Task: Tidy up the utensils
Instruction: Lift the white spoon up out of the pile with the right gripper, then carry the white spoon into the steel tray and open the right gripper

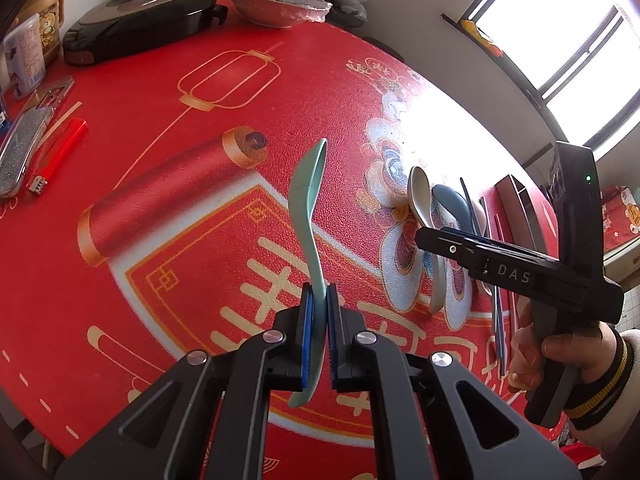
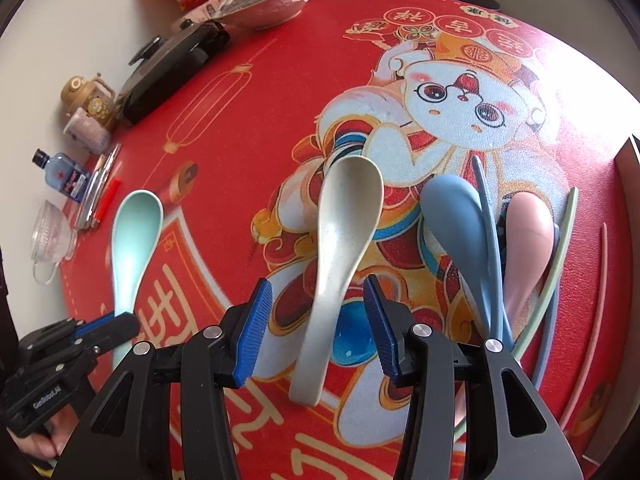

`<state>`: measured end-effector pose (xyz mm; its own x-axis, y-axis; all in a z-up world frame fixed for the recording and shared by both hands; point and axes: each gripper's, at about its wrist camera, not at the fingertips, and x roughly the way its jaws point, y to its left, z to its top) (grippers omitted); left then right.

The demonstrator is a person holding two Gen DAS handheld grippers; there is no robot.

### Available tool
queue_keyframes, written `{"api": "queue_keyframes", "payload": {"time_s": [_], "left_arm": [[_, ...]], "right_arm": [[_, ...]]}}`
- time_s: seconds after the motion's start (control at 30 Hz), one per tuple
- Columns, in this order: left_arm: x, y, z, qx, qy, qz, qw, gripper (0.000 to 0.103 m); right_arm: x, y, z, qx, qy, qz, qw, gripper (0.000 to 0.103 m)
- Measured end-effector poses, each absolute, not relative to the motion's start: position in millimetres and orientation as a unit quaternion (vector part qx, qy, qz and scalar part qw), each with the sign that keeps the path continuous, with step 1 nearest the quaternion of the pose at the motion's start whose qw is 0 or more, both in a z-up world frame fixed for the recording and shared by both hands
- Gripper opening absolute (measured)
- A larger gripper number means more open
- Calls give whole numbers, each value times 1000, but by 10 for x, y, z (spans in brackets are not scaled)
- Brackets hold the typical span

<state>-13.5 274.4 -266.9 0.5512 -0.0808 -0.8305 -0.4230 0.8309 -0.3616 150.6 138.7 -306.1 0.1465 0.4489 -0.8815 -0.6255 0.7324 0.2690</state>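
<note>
My left gripper is shut on the handle of a mint green spoon, bowl pointing forward above the red tablecloth; it also shows in the right wrist view. My right gripper is open, its blue pads either side of the handle of a cream spoon lying on the cloth, apart from it. To its right lie a blue spoon, a pink spoon and several coloured chopsticks. In the left wrist view the right gripper reaches over the cream spoon.
A black lidded pan and a wrapped bowl stand at the table's far side. A red lighter, a glass cup, a small bottle and jars line the left edge. A window is on the right.
</note>
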Motion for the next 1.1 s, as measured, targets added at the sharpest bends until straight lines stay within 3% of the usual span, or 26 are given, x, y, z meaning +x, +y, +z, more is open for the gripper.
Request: {"api": "queue_keyframes", "payload": {"time_s": [0.1, 0.13, 0.23, 0.53, 1.1], "left_arm": [[-140, 2747, -2671, -272, 464, 102, 837, 6], [-141, 2750, -2673, -272, 464, 103, 836, 6], [-146, 2753, -2667, -274, 464, 106, 836, 6], [-104, 2671, -2554, -269, 453, 115, 842, 6], [-67, 2274, -2166, -258, 418, 129, 861, 6]], "right_arm": [[1476, 1380, -3122, -73, 555, 348, 752, 32], [1470, 1383, -3129, -72, 557, 347, 751, 21], [1479, 1367, -3140, -62, 565, 344, 748, 13], [1436, 1238, -3114, -49, 569, 361, 737, 13], [1375, 831, -2547, -39, 522, 407, 749, 13]]}}
